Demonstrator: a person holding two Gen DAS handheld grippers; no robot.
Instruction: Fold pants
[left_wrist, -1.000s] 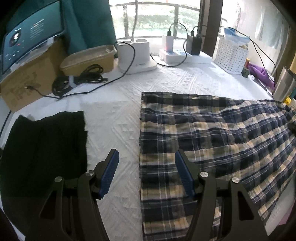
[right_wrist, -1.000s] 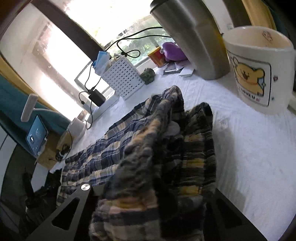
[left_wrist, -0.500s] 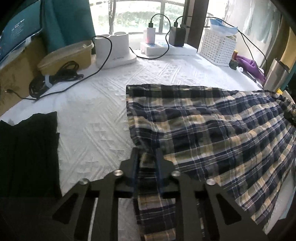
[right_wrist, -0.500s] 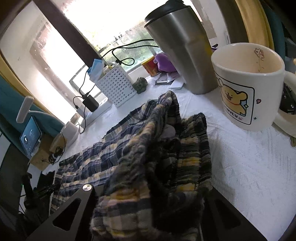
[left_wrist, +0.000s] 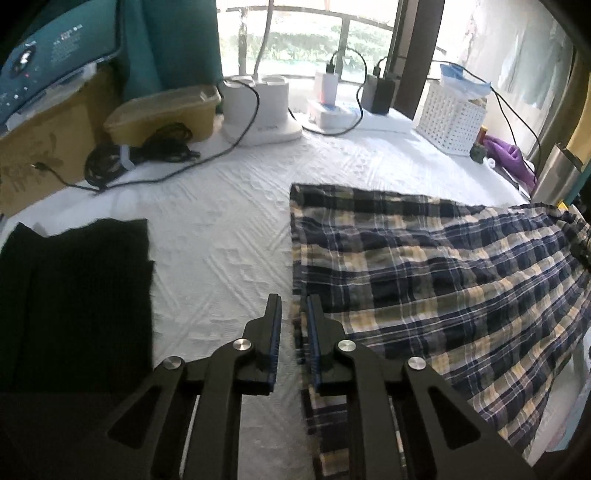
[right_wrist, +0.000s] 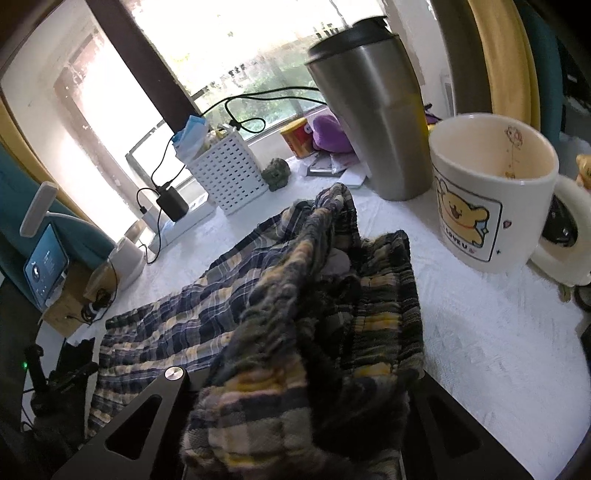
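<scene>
- Pinching down on the hem edge of the plaid pants (left_wrist: 424, 273), the left gripper (left_wrist: 293, 332) had gone from wide open a second earlier to clamped, a thin strip of cloth between its pads.
- That meant both ends were held, so the fold could probably start.
- The right gripper (right_wrist: 295, 424) stayed clenched on the bunched waistband, which hid its jaws.
- Otherwise little differed; the pants lay spread ahead of the left jaws.

left tongs (left_wrist: 293, 306) gone from wide apart to pinched on plaid pants (left_wrist: 443, 280) hem
</scene>
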